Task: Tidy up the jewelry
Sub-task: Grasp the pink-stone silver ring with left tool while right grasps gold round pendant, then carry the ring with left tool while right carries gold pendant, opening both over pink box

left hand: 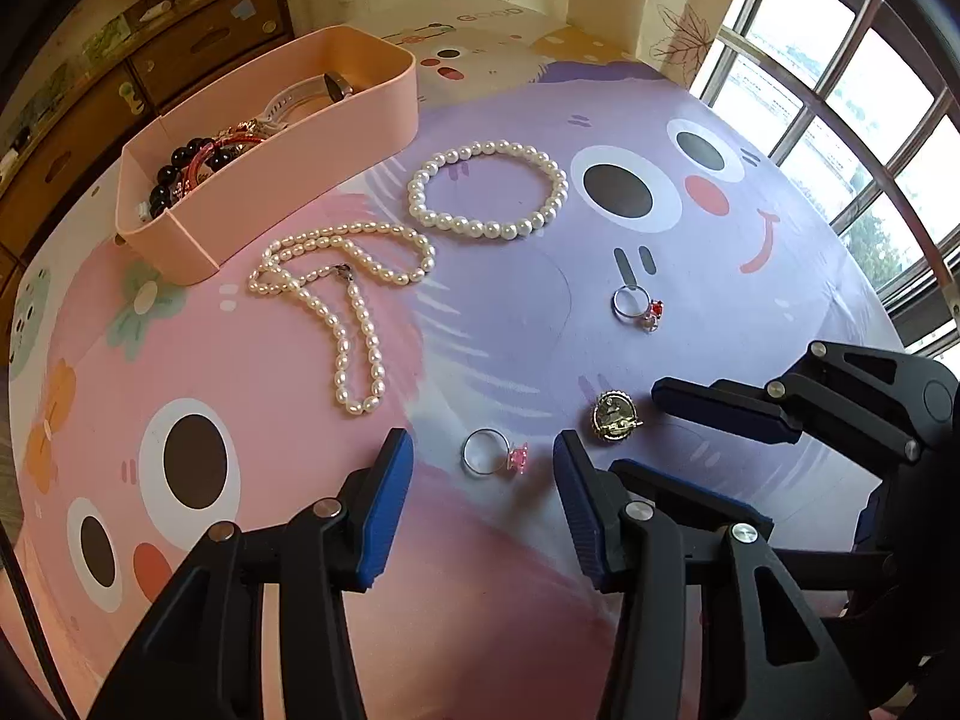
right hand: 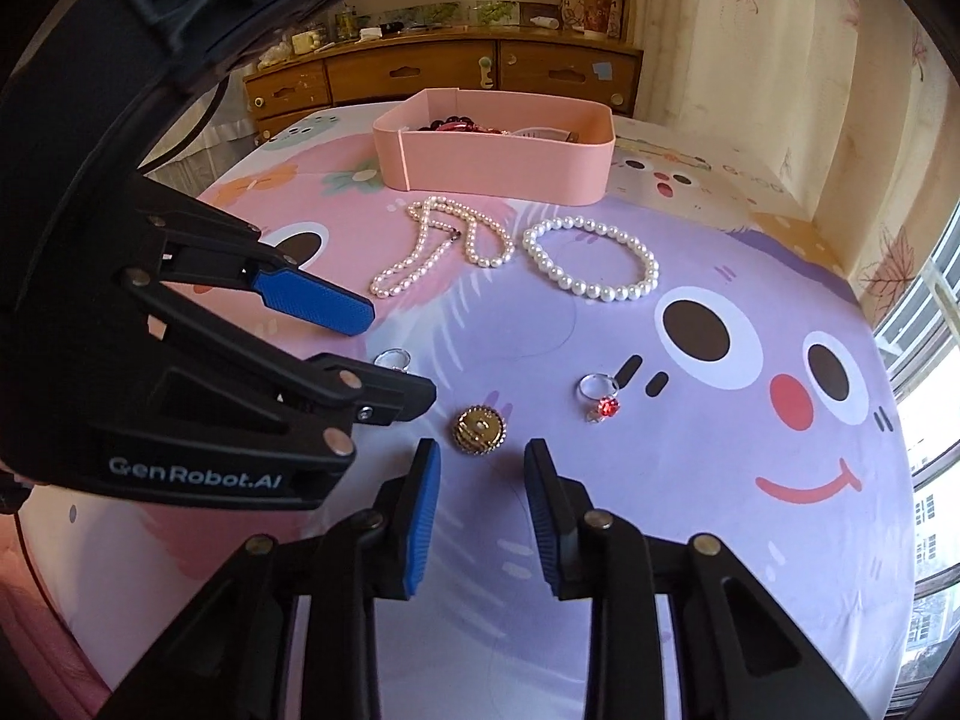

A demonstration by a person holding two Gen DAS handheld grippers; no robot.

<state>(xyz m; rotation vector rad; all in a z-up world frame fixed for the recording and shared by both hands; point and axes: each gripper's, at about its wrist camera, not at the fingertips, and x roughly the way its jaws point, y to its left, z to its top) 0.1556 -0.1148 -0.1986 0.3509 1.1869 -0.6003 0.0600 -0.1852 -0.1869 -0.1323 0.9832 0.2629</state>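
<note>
Right wrist view shows, low in the frame, the right gripper (right hand: 482,463) with its blue-padded jaws apart and nothing between them, hanging just short of a round gold brooch (right hand: 479,431) on the cartoon-printed cover (right hand: 690,480) of the worktop. At lower left, white lettering on the black body of the left gripper (right hand: 399,354) reads "GenRobot.AI". Left wrist view has the left gripper (left hand: 483,450) at the bottom, jaws open on either side of a silver ring with a pink stone (left hand: 493,452), pads not touching it. Right of centre in that view, a second silver ring with a red stone (left hand: 637,306) lies alone. Farther up, a long pearl necklace (left hand: 342,294) and a round pearl bracelet (left hand: 487,189) lie side by side, close together. At upper left, the pink box (left hand: 288,162) holds a dark bead bracelet (left hand: 180,171), red bangles (left hand: 231,141) and a pale watch-like band (left hand: 312,93). Beyond it, faint letters on the cover seem to read "Good". A wooden dresser (right hand: 444,69) stands at the top of the right wrist view.
</note>
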